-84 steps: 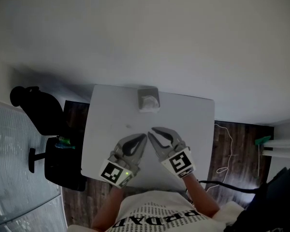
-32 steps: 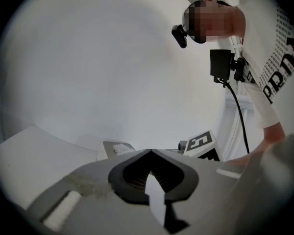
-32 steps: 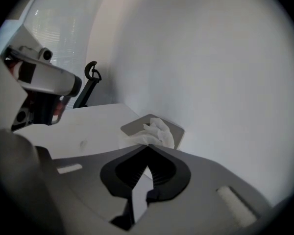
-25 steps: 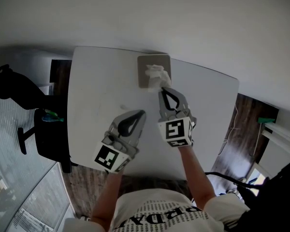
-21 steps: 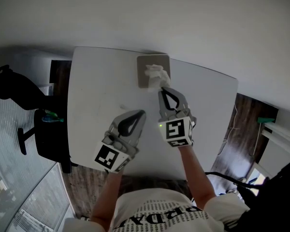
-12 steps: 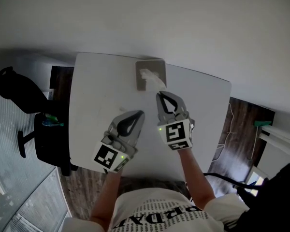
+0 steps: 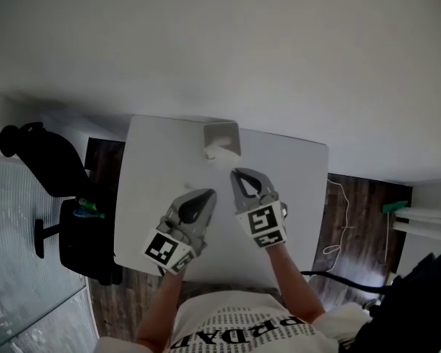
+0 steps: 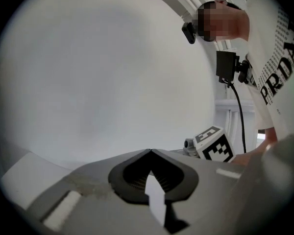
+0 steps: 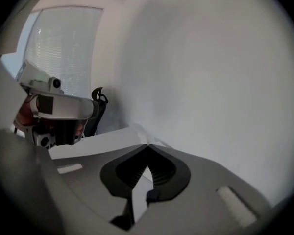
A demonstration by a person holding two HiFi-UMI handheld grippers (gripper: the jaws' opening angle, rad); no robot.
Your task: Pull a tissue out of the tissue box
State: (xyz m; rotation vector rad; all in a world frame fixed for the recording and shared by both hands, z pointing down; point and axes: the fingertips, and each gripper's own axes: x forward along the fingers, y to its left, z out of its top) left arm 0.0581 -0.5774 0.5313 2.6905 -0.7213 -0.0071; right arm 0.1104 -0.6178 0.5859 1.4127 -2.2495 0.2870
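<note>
Step in hand: the pull. Right tool (image 7: 235, 172) is closed, its tips apparently pinching the tissue (image 7: 218, 153), which stretches from the tissue box (image 7: 222, 132) at the tabletop (image 7: 154, 182) far edge toward the tips. The tissue looks partly out, not free. Left tool (image 7: 211, 193) is closed on nothing, near the right one. Next move likely calls for drawing up and away until the sheet clears the slot; the box is unheld and may lift. Shirt (image 8: 277, 77) print reads roughly "PRDA", cut off. No label is legible on the box.
</note>
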